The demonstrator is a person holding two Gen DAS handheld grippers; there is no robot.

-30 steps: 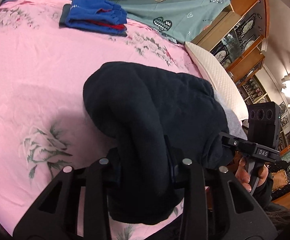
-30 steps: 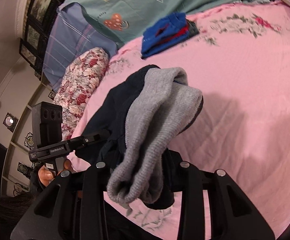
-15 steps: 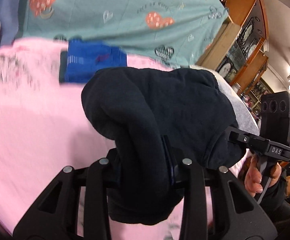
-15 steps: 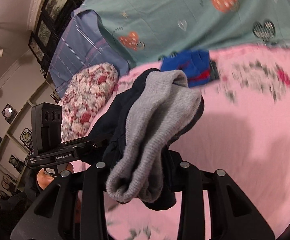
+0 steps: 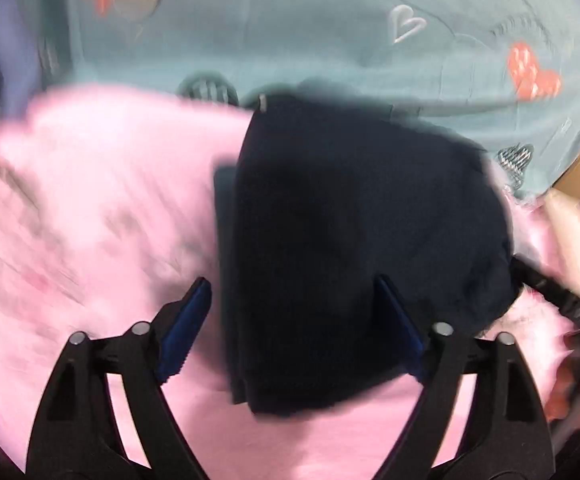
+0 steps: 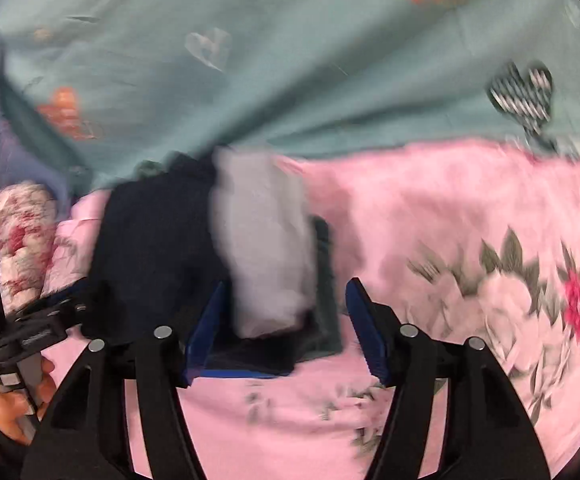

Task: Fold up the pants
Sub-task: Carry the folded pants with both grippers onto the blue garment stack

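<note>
The folded dark navy pants (image 5: 361, 248) lie in a bundle on top of a stack of folded clothes on the pink bedspread, with their grey lining (image 6: 266, 248) showing in the right wrist view. My left gripper (image 5: 293, 320) is open, its blue pads either side of the bundle's near edge. My right gripper (image 6: 286, 328) is open too, its pads either side of the grey end. The dark part also shows in the right wrist view (image 6: 158, 248). Both views are motion-blurred.
The pink floral bedspread (image 6: 469, 248) spreads all around. A teal heart-print sheet (image 5: 329, 32) lies behind the pants. A floral pillow (image 6: 18, 232) is at the left, a cream pillow (image 5: 573, 236) at the right. The blue edge of the stack (image 6: 238, 372) shows under the pants.
Both grippers carried the pants forward onto the folded stack near the teal sheet and opened, letting the bundle go. The pants now rest there instead of hanging from the jaws.
</note>
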